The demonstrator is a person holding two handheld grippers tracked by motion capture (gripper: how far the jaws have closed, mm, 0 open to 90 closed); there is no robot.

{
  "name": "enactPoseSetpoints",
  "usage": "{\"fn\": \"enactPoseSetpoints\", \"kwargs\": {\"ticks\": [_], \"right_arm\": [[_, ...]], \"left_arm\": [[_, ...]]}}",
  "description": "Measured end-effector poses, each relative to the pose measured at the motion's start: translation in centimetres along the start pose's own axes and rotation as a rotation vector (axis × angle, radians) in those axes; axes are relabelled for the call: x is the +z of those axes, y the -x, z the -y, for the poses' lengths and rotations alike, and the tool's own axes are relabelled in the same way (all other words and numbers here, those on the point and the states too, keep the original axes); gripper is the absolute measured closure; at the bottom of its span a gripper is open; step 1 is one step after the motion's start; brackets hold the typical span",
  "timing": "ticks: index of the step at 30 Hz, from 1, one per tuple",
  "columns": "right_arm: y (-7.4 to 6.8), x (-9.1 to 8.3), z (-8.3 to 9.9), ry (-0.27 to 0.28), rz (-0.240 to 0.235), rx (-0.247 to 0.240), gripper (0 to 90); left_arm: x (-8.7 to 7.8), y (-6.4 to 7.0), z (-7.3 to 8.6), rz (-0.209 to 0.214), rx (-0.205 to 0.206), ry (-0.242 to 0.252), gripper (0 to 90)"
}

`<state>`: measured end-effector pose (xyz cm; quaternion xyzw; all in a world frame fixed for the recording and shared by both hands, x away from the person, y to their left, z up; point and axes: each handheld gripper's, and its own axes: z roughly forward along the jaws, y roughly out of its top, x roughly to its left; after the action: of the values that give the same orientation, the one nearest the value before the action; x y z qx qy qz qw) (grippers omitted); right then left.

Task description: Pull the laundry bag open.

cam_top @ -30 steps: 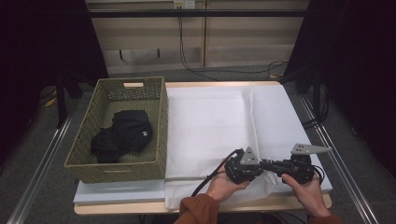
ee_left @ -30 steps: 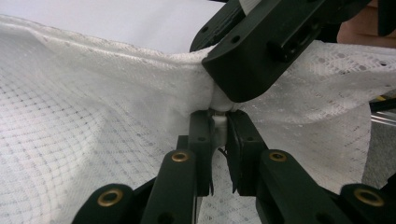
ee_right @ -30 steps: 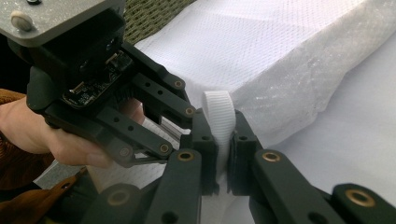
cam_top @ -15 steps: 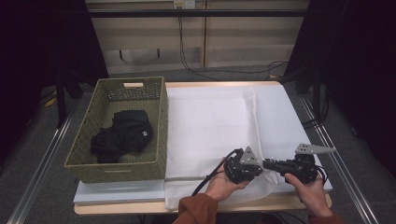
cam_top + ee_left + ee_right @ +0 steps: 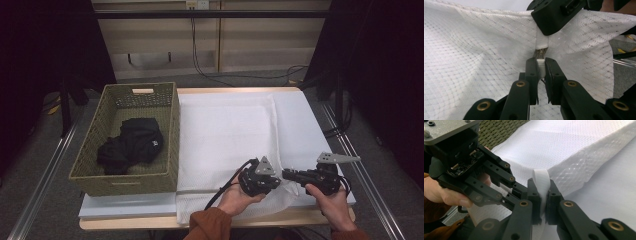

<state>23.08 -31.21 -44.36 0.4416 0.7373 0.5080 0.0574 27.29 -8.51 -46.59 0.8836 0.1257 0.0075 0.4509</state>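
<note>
A white mesh bag (image 5: 225, 130) lies flat on the table, its near right corner lifted between my two grippers. My left gripper (image 5: 276, 179) is shut on the bag's white zipper pull tab (image 5: 541, 68), just below the metal slider (image 5: 541, 53). Facing it from the right, my right gripper (image 5: 288, 174) is shut on a white webbing loop (image 5: 541, 178) at the bag's corner. In the right gripper view the left gripper (image 5: 517, 191) nearly touches the right gripper (image 5: 542, 192). In the left gripper view the left gripper (image 5: 541, 65) has the right one's jaws just above it.
A green woven basket (image 5: 172, 130) stands on the left of the table with a black garment (image 5: 132, 142) inside. The table's near edge (image 5: 150, 222) lies close under both hands. Cables run across the floor behind the table.
My right gripper has shifted slightly to the right with the loop in it. The left gripper has stayed almost still.
</note>
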Motion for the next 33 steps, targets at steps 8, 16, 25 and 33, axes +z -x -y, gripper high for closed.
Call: {"fn": "enactPoseSetpoints", "kwargs": {"ticks": [8, 16, 25, 33], "right_arm": [[0.0, 0.0, 0.0, 0.002, 0.006, -0.004, 85.4], [0.0, 0.0, 0.1, 0.002, 0.008, -0.006, 85.4], [-0.2, 0.1, 0.1, -0.001, 0.005, -0.017, 85.5], [-0.3, 0.1, -0.1, 0.002, 0.008, -0.017, 85.6]], "left_arm": [[-0.1, -0.3, 0.3, 0.002, -0.003, -0.006, 81.6], [-0.4, -0.4, 0.4, 0.006, -0.002, 0.007, 81.6], [-1.0, -0.3, -0.1, 0.003, 0.041, -0.045, 81.6], [-0.9, -0.4, 0.1, 0.009, 0.026, -0.029, 81.7]]}}
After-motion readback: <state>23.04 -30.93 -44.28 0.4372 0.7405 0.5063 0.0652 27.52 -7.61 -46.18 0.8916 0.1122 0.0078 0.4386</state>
